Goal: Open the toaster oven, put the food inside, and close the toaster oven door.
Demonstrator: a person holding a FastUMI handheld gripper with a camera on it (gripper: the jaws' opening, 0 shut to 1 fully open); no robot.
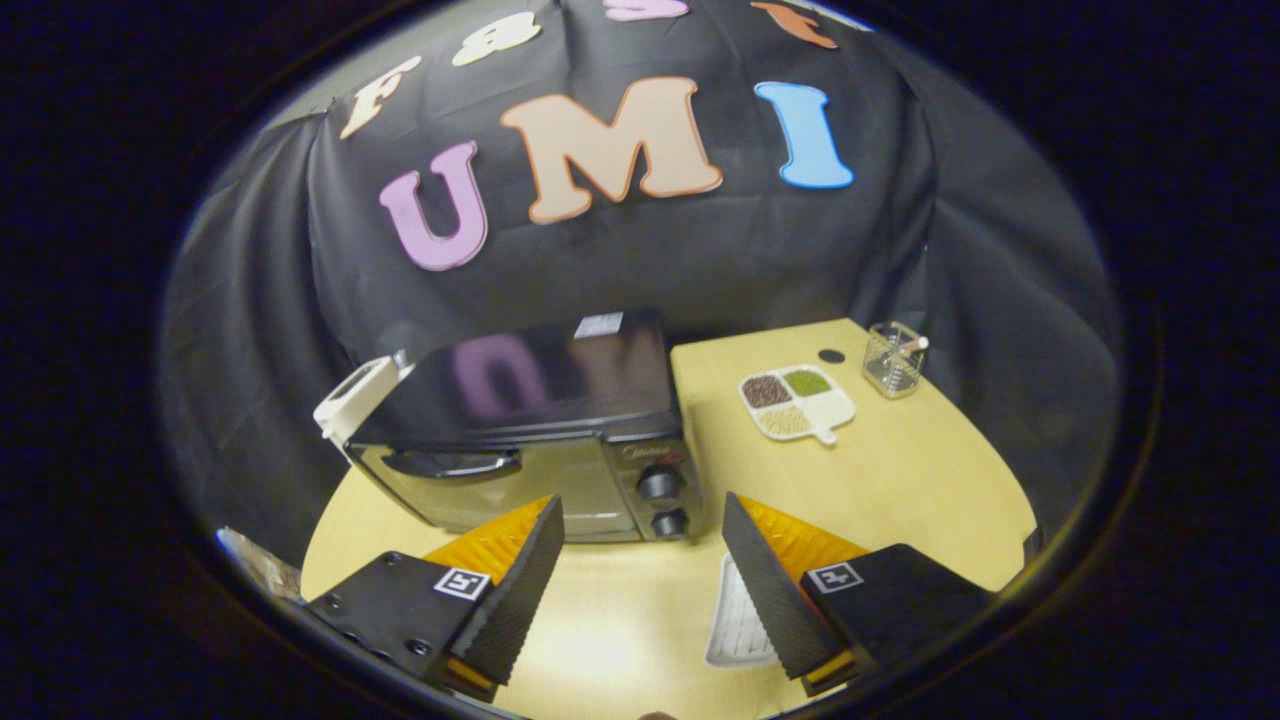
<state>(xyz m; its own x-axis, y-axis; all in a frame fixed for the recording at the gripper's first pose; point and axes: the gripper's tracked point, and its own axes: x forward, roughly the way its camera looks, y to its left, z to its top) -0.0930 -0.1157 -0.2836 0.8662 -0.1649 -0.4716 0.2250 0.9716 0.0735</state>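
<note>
A black toaster oven [530,430] stands on the wooden table [920,480], just ahead of my fingers and a little to the left. Its glass door [500,490] is closed, with the dark handle [452,463] across the top and two knobs [662,485] on the right side. My gripper [640,525] is open above the table in front of the oven, nothing between its fingers. A white ribbed tray [738,625] lies on the table under the right finger [765,590], partly hidden by it; what it holds I cannot tell.
Beyond the oven's right side sits a white divided dish [797,402] with brown, green and pale grains. A clear holder [893,360] stands past it near the table's far edge. A white object [355,400] leans behind the oven's left corner.
</note>
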